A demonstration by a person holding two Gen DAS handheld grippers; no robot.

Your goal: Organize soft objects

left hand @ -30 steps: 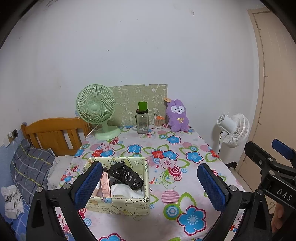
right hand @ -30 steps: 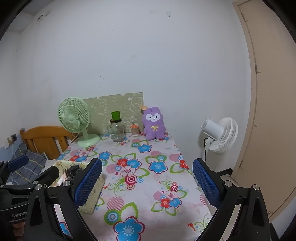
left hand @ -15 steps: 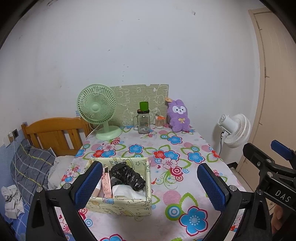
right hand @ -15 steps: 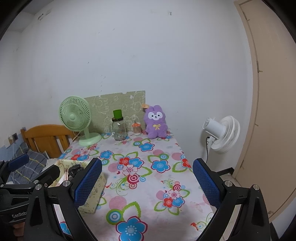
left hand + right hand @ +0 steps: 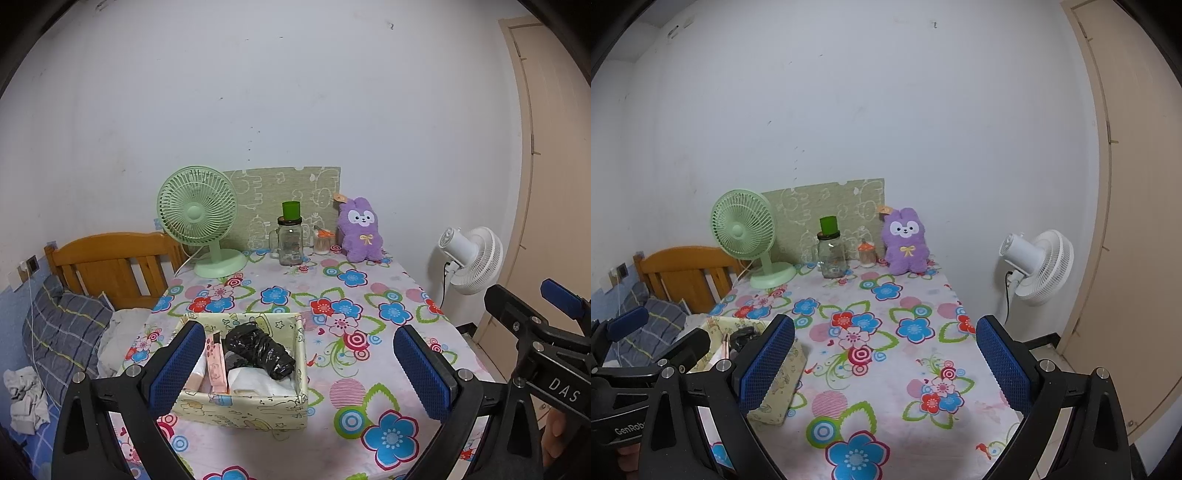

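Both grippers are held wide open and empty: the left gripper (image 5: pixel 301 363) above a box (image 5: pixel 242 404) of soft things on the flowered table (image 5: pixel 369 295), the right gripper (image 5: pixel 884 363) beside it. A purple plush rabbit (image 5: pixel 905 242) is propped at the far wall.

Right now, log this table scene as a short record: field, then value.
surface: table with floral cloth
storage box: near left, open, holds a black bag bundle, a pink packet, white items
purple plush rabbit: upright at far edge by the wall
green fan: far left
glass jar: between fan and rabbit
left gripper: open, empty
right gripper: open, empty
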